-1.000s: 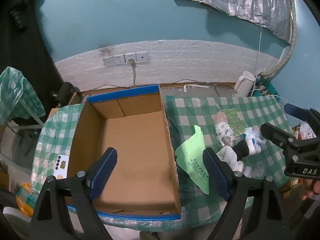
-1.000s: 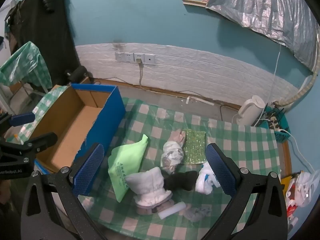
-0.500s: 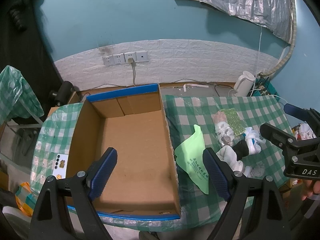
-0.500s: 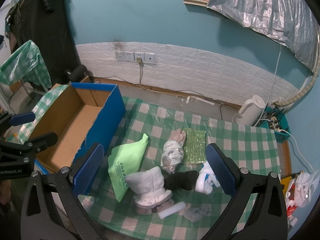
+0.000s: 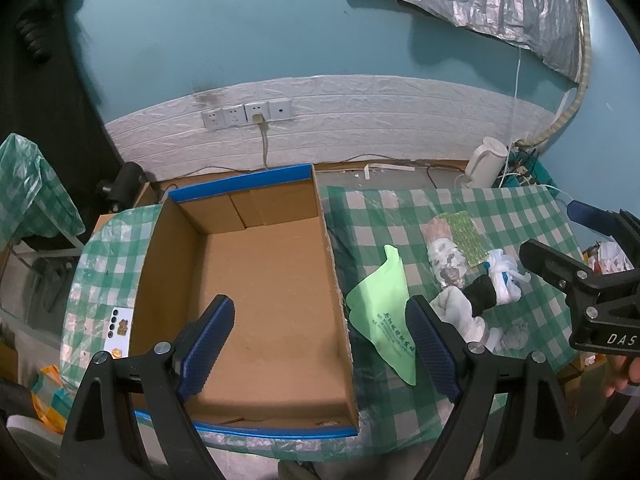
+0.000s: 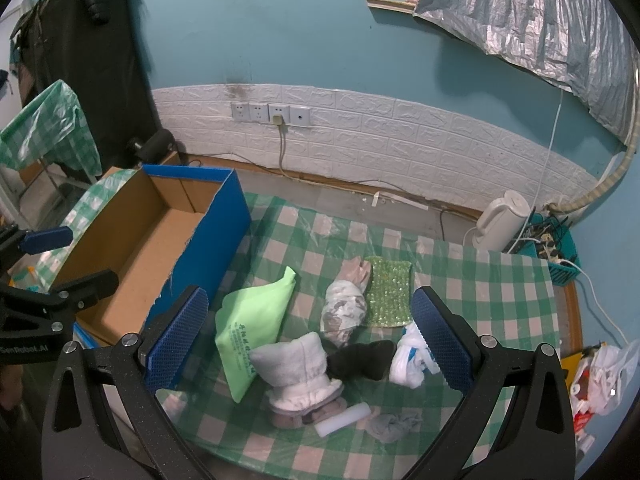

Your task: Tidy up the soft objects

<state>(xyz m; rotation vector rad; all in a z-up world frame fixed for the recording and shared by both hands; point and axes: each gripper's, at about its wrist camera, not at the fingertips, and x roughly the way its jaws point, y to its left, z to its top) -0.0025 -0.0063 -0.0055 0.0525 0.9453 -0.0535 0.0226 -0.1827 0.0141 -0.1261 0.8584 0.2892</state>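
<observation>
An open cardboard box [image 5: 256, 280] with blue outer walls [image 6: 200, 240] stands on the left of the checked table. Right of it lies a pile of soft things: a green bag [image 6: 252, 324] [image 5: 384, 312], a white fluffy item [image 6: 298, 368], a black sock [image 6: 360, 356], a patterned roll [image 6: 344, 312], a green sequin pad [image 6: 390, 296], a white-blue bundle [image 6: 410, 360] and a grey sock [image 6: 394, 426]. My left gripper [image 5: 320, 344] is open and empty above the box's front. My right gripper [image 6: 308, 336] is open and empty above the pile.
A white foam tube [image 6: 344, 420] lies at the table's front. A white kettle [image 6: 500, 220] and a blue basket of cables [image 6: 552, 252] sit on the floor at the back right. A wall with sockets [image 6: 272, 112] runs behind. The table edge [image 6: 572, 340] is at the right.
Hardly anything moved. Both grippers stay open and nearly still above the table.
</observation>
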